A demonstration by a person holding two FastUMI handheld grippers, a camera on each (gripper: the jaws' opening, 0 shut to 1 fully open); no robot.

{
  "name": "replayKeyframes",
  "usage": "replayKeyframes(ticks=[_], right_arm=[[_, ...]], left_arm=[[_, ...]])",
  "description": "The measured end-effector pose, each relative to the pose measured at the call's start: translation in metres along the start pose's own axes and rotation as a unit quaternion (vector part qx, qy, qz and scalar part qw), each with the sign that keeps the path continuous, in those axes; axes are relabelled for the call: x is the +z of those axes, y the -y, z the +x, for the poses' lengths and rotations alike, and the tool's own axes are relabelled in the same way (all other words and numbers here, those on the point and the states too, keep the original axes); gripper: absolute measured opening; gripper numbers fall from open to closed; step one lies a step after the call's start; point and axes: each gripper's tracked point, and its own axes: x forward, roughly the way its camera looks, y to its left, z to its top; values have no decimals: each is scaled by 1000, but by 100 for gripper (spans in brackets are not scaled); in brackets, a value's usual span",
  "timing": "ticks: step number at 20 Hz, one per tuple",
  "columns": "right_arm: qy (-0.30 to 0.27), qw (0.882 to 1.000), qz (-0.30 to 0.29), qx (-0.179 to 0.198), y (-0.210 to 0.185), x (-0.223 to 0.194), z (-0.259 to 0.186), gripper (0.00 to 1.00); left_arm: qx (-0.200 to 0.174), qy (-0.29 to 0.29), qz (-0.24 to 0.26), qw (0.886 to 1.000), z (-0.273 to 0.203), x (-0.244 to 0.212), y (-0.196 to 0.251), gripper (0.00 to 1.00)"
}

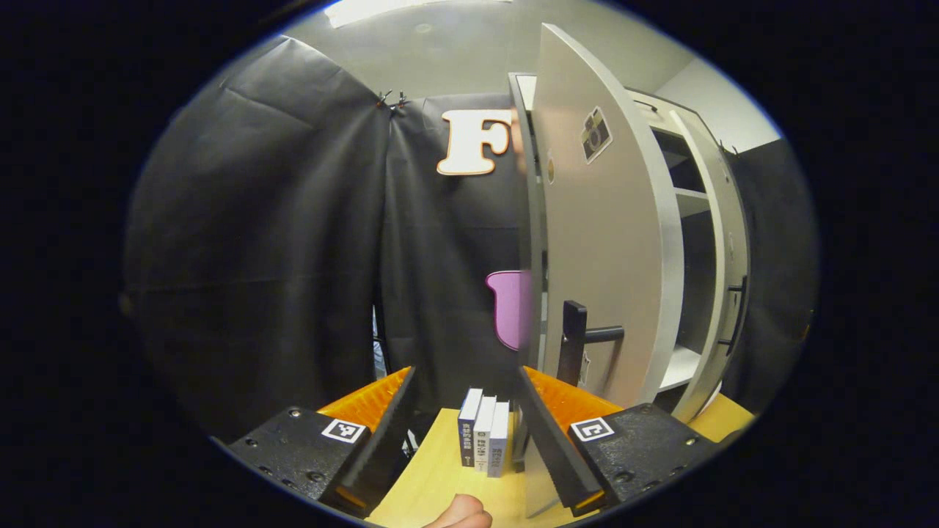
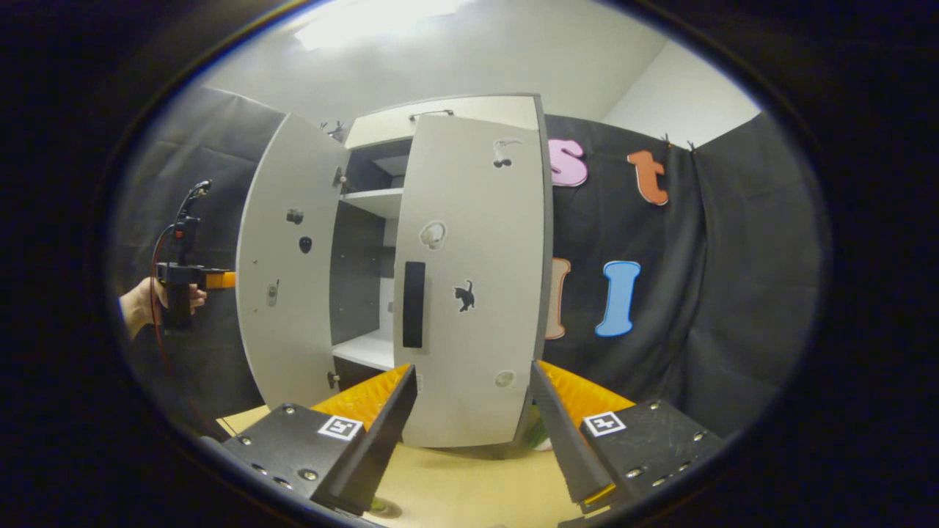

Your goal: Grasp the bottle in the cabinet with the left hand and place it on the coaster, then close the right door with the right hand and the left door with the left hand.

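Wooden tabletop (image 2: 469,491) bears cabinet (image 2: 440,117), both doors ajar.

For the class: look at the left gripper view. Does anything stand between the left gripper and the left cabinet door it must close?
Nothing visible does. The left gripper is open before the left door, whose handle is unobstructed. Some books stand on the table below, beside the path.

Book (image 1: 484,438) spines carry print, too small to read; nothing else legible.
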Motion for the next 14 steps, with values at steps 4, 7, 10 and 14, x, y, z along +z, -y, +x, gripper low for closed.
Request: replayKeyframes(ticks=[4,7,10,14], right_arm=[[-4,1000,15,-6,11,-5,-16,94],[-5,1000,12,-14,21,-5,-23,94],[-5,1000,13,-20,24,-6,-34,94],[-3,1000,16,-24,21,-5,-44,92]], left_arm=[[-36,-22,-30,999,-2,-5,44,88],[-22,-7,19,1000,-1,3,53,84],[-26,-6,29,999,1,-4,66,88],[-34,-30,4,999,-3,-17,83,89]])
